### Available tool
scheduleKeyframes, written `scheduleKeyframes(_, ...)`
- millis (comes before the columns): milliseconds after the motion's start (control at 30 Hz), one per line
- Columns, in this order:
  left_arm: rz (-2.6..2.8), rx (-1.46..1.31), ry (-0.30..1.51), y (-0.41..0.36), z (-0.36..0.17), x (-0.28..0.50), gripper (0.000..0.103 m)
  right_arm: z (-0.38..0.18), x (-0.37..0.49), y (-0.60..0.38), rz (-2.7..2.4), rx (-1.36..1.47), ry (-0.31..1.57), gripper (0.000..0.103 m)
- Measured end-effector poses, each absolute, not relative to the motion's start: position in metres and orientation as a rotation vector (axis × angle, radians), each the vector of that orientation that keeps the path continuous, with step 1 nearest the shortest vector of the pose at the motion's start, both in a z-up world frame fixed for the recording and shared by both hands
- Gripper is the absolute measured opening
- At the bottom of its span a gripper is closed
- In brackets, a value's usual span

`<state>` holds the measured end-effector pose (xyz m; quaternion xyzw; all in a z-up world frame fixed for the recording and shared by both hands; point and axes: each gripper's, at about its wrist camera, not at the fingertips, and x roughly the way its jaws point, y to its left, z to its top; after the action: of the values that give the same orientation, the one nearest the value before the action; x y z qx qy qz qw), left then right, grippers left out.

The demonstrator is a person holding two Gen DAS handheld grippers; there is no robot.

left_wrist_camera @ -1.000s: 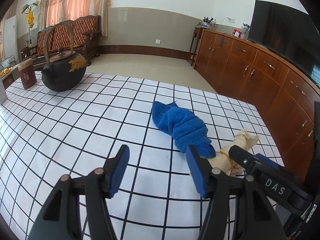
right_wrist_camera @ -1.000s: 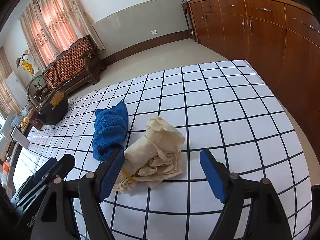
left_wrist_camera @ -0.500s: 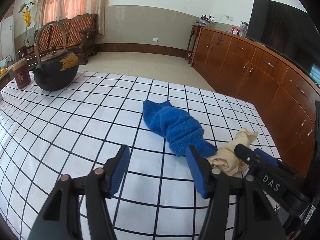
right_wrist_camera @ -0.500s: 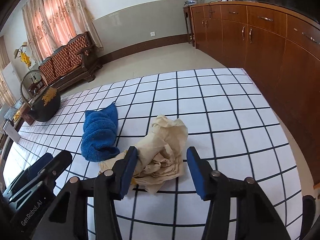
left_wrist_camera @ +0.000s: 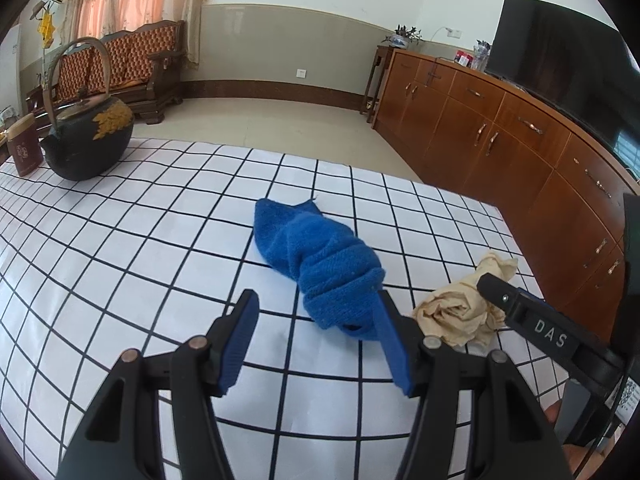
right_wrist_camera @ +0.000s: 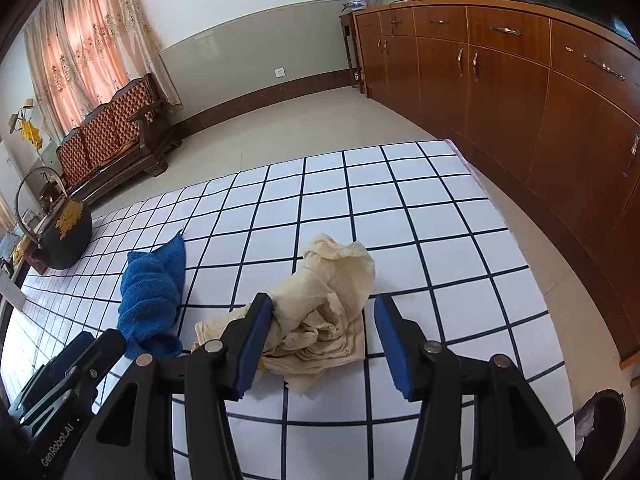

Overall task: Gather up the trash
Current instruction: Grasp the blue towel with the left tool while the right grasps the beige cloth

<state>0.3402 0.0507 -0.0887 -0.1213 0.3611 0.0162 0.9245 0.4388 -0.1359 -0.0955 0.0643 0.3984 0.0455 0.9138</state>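
A crumpled beige paper (right_wrist_camera: pixel 328 304) lies on the white checked tablecloth (right_wrist_camera: pixel 420 208). My right gripper (right_wrist_camera: pixel 324 344) is shut on the paper, with its left pad pressed into the folds and its right pad at the paper's edge. I cannot tell whether the paper is off the table. In the left wrist view the paper (left_wrist_camera: pixel 456 312) sits under the right gripper's black finger (left_wrist_camera: pixel 532 328). A rolled blue cloth (left_wrist_camera: pixel 320 256) lies just left of the paper. My left gripper (left_wrist_camera: pixel 318 340) is open and holds nothing. The cloth's near end lies just ahead of its right fingertip.
A black kettle (left_wrist_camera: pixel 86 140) and a red tin (left_wrist_camera: pixel 24 148) stand at the table's far left. Wooden cabinets (right_wrist_camera: pixel 520 80) run along the right beyond the table edge. A dark round bin (right_wrist_camera: pixel 600 420) sits on the floor at the lower right.
The right jaws narrowed onto the paper, and the paper shifted right, away from the blue cloth's end. The left gripper drifted closer to the cloth, with its opening unchanged.
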Motion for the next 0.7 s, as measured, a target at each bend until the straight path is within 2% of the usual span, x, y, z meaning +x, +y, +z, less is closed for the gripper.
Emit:
scheduleKeyframes(100, 0.031, -0.261, 0.737, 0.049, -0.089, 0.344, 0.060, -0.095, 0.444, -0.139, 0.085, 0.140, 0.821, 0.055)
scheduleKeyframes(367, 0.014, -0.278, 0.786, 0.042, -0.097, 0.365, 0.060, -0.096, 0.449, -0.143, 0.108, 0.188, 0.840, 0.064)
scheduleKeyframes(433, 0.012, -0.272, 0.804, 0.038, -0.101, 0.368, 0.060, -0.098, 0.449, -0.142, 0.117, 0.205, 0.849, 0.070)
scheduleKeyframes(500, 0.007, -0.270, 0.813, 0.037, -0.104, 0.369, 0.060, -0.101, 0.449, -0.140, 0.121, 0.200, 0.852, 0.070)
scheduleKeyframes(567, 0.006, -0.264, 0.820, 0.034, -0.106, 0.368, 0.050, -0.102, 0.447, -0.139, 0.121, 0.190, 0.849, 0.070)
scheduleKeyframes(600, 0.005, -0.266, 0.828, 0.034, -0.106, 0.368, 0.043, -0.102, 0.447, -0.139, 0.126, 0.193, 0.848, 0.070)
scheduleKeyframes(667, 0.005, -0.276, 0.831, 0.035, -0.107, 0.367, 0.038, -0.102, 0.446, -0.138, 0.148, 0.199, 0.849, 0.059)
scheduleKeyframes(700, 0.003, -0.276, 0.833, 0.035, -0.107, 0.367, 0.034, -0.102, 0.446, -0.136, 0.163, 0.200, 0.851, 0.050)
